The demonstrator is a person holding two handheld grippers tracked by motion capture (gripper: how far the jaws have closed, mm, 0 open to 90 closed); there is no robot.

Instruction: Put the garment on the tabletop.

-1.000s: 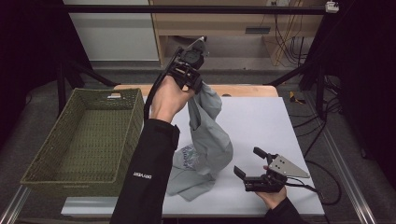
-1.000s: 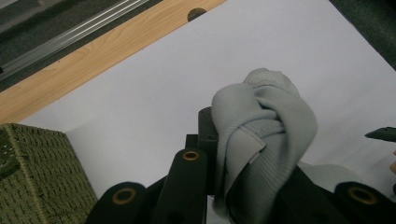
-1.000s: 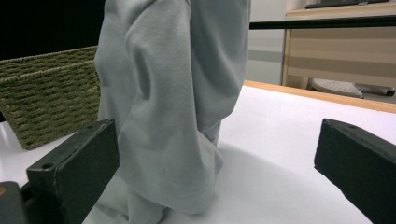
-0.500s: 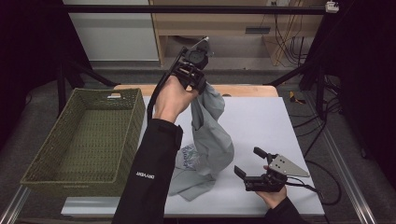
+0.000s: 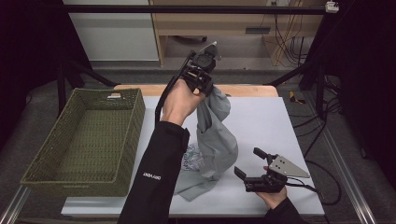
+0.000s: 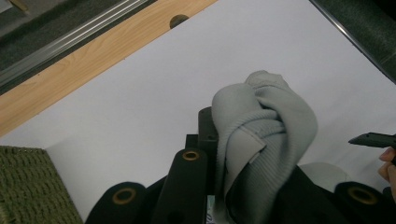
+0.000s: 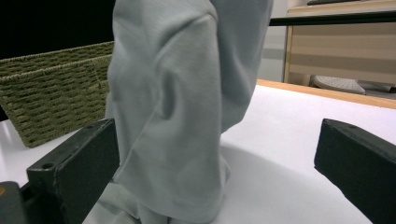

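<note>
A person works at a white bench (image 5: 280, 121) with a claw in each hand; the left claw (image 5: 205, 86) is raised high over the far edge of the bench, near its middle, and is clenched on a bunched fold of a pale grey garment (image 5: 217, 140); in the left gripper view the ribbed grey cloth (image 6: 261, 135) is wadded up between the black jaws and bulges out beyond them; from that grip the garment hangs down in a long twisted column, and its lower end rests crumpled on the bench toward the near edge, close to the person's dark left sleeve (image 5: 156, 172); a patch with a printed pattern shows among the folds lying on the bench; the right claw (image 5: 252, 165) sits low near the near right corner of the bench, released, its jaws spread wide apart and gripping nothing; in the right gripper view the hanging cloth (image 7: 177, 107) stands just ahead of the spread jaws, nearer the left-hand one; a woven olive-green basket (image 5: 126, 140) stands beside the left edge of the bench.
</note>
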